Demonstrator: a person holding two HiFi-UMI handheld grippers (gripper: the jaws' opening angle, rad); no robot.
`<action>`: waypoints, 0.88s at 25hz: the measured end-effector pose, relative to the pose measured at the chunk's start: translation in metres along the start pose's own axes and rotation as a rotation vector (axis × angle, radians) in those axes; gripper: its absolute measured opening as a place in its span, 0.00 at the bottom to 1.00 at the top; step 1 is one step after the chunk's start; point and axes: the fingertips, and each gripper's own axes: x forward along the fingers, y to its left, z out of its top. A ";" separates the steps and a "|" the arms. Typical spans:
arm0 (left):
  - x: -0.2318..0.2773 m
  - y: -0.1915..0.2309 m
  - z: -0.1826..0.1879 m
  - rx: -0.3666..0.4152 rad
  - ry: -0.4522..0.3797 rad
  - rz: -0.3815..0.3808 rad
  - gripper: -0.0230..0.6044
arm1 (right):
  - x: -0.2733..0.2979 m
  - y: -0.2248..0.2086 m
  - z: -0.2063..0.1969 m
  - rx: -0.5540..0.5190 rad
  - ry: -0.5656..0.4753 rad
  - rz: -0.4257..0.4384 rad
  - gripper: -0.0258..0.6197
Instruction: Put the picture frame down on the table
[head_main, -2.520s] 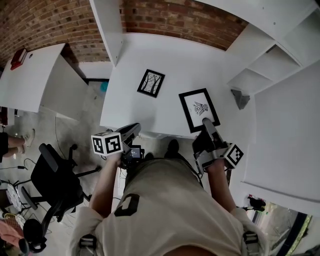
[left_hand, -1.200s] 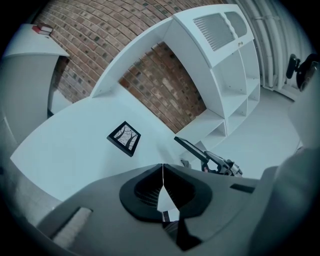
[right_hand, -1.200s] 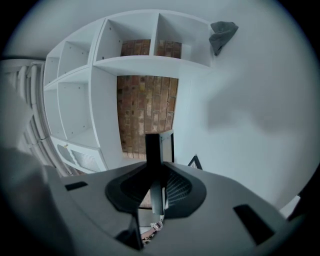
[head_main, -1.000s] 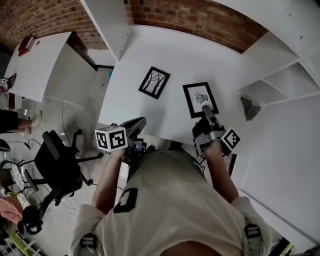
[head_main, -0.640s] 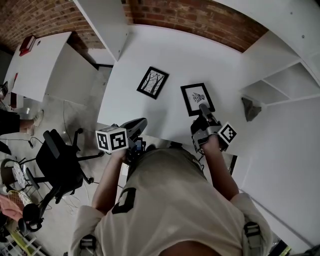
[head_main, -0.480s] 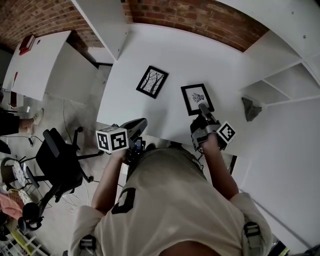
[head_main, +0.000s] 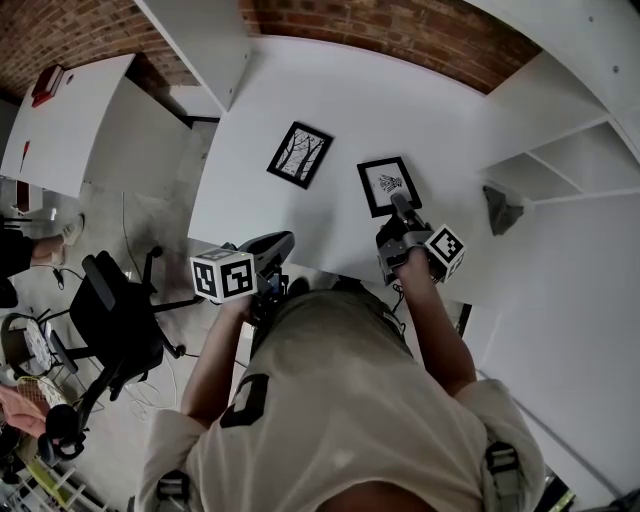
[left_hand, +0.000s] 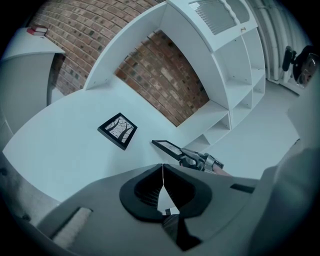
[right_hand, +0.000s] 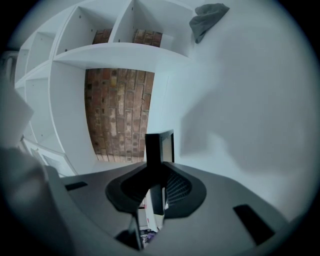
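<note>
**A:** Far left, a black office chair sits on the floor. Next to it is the smooth white desk, which runs up to a rough red-brick wall.

**B:** And the left tool?

**A:** It hangs off the desk's near edge. Its dark ribbed pads are pressed flat together, one thin seam, nothing between them.

**B:** Moving right, what's lying there?

**A:** A small rectangular frame with bare trees. It has a black border and lies flat on the desk at a slant, well clear of both tools.

**B:** Now the main one.

**A:** The picture frame has a thin black rim and a white mat with a small dark sketch. The right tool clamps its near edge between the grooved pads. From the right gripper view, the frame's edge juts straight out past the jaws.

**B:** Is it down?

**A:** It's low over the desk, close to flat. I can't tell whether the far edge touches the surface.

**B:** Further right?

**A:** A crumpled grey cloth lies on white, boxy shelving.
</note>
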 end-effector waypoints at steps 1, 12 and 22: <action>0.000 0.001 0.000 0.001 0.002 0.001 0.05 | 0.002 -0.002 0.001 0.001 -0.005 -0.005 0.12; -0.005 0.004 -0.009 -0.004 0.026 -0.007 0.05 | 0.028 -0.017 0.006 0.003 -0.032 -0.041 0.12; -0.014 0.013 -0.013 -0.012 0.034 -0.011 0.05 | 0.048 -0.030 -0.008 0.028 -0.016 -0.109 0.12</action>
